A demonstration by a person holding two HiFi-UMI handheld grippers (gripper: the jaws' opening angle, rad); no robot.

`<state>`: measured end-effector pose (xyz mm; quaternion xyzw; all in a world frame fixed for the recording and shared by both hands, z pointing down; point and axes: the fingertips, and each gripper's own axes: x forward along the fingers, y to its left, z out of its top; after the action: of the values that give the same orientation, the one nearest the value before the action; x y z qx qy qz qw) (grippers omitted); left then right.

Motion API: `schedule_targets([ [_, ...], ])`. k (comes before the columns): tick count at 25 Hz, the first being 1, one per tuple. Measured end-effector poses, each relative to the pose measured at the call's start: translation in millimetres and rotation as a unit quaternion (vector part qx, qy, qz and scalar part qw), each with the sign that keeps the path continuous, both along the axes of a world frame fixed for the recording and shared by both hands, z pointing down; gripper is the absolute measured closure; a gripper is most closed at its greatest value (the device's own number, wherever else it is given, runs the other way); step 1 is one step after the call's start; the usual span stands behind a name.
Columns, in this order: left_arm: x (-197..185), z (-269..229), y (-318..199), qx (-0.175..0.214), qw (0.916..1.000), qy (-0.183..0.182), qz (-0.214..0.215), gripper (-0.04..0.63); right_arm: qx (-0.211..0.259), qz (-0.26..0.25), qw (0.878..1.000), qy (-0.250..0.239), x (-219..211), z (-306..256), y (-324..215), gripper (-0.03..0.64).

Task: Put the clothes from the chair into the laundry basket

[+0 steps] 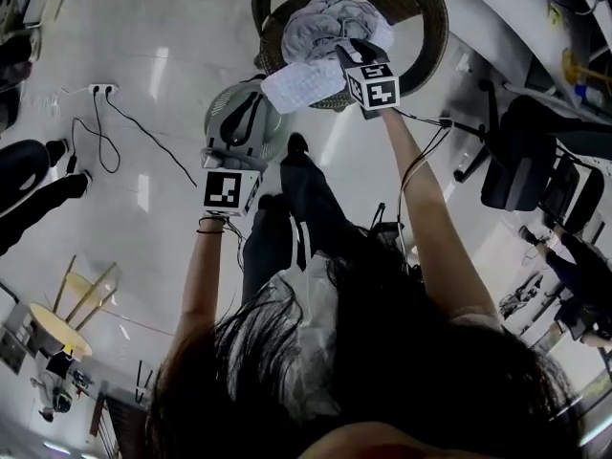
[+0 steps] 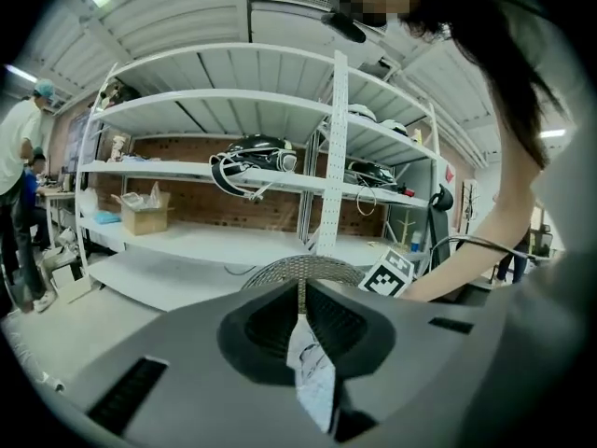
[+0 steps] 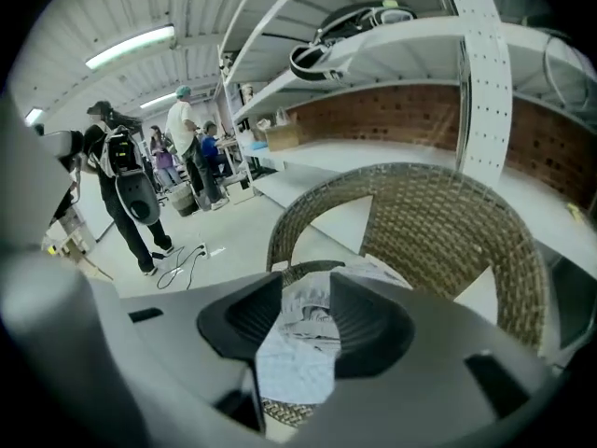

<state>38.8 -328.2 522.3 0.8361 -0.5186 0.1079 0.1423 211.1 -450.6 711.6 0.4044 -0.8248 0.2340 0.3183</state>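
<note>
Reaches right gripper (image 3: 306, 299) to wicker chair's (image 3: 448, 222) front edge, jaws part-open round white cloth (image 3: 297, 362). Pinches its edge in closed left gripper (image 2: 300, 297). Glossy floor (image 1: 143, 55), white shelves (image 2: 187, 105).

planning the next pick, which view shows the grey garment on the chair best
The head view: the grey garment lies plainly bunched on the wicker chair. In the right gripper view the jaws and a white cloth cover most of it; the left gripper view shows only the chair's wicker rim.

left hand-held gripper (image 2: 300, 297) clamped — right hand-held gripper (image 3: 306, 287) parted
</note>
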Motion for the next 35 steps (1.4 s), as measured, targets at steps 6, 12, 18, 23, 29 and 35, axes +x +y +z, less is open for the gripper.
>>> schedule_targets([
  [6,-14.6,56.1,-38.6,-0.027,0.9991,0.021,-0.025,0.558,-0.064,0.023,0.998,0.014,7.1,88.6,-35.6,0.394],
  [12,-14.7,107.6,-46.7,-0.059,0.9980,0.009,-0.021,0.558,-0.113,0.041,0.992,0.044,16.9,157.6,-52.5,0.345],
  [18,-20.1,135.2,-44.5,-0.087,0.9955,0.011,-0.036,0.558,-0.173,0.071,0.978,0.093,28.1,209.1,-56.9,0.328],
  [23,-24.0,144.6,-33.8,-0.096,0.9948,0.000,-0.035,0.558,-0.205,0.122,0.961,0.140,34.0,234.5,-45.7,0.351],
  [29,-22.2,138.4,-23.3,-0.096,0.9945,-0.003,-0.042,0.558,-0.163,0.119,0.970,0.132,34.9,216.0,-52.2,0.554],
  [35,-21.6,116.1,-17.0,-0.083,0.9957,-0.012,-0.040,0.558,-0.156,0.130,0.979,-0.030,9.9,143.1,-60.8,0.560],
])
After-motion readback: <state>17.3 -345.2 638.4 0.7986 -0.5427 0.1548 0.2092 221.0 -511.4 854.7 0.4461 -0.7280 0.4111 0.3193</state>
